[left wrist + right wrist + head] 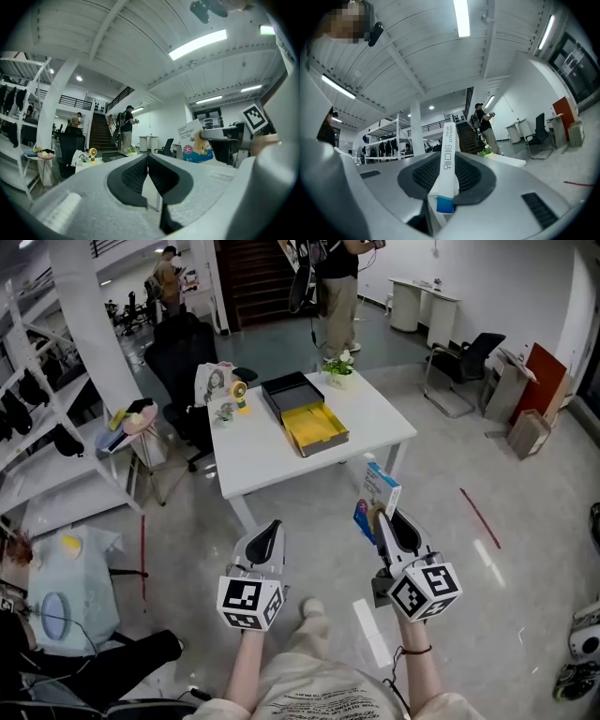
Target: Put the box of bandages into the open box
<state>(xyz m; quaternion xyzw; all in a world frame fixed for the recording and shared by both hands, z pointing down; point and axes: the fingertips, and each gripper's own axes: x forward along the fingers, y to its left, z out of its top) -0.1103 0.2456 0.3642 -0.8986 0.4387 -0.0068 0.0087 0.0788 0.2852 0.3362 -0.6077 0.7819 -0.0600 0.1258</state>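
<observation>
1. The left tongs (273, 527) are held over the floor, near of the white worktop (255, 452). In the left gripper view the left tongs (148, 163) are seen closed, jaw against jaw, with nothing between them.
2. The right tongs (382, 517) are held level beside them, to the right. In the right gripper view the right tongs (446, 157) are seen clamped on the narrow edge of the box of bandages (448, 140).
3. The box of bandages (376, 496) is carried upright in the air, off the near right corner of the worktop and well apart from the open box (316, 425).
4. The open box, with its yellow inside and its black lid at the far end, is set at the middle of the worktop.
5. A potted plant (339, 367) is placed at the far edge and a small yellow fan (239, 393) at the far left.
</observation>
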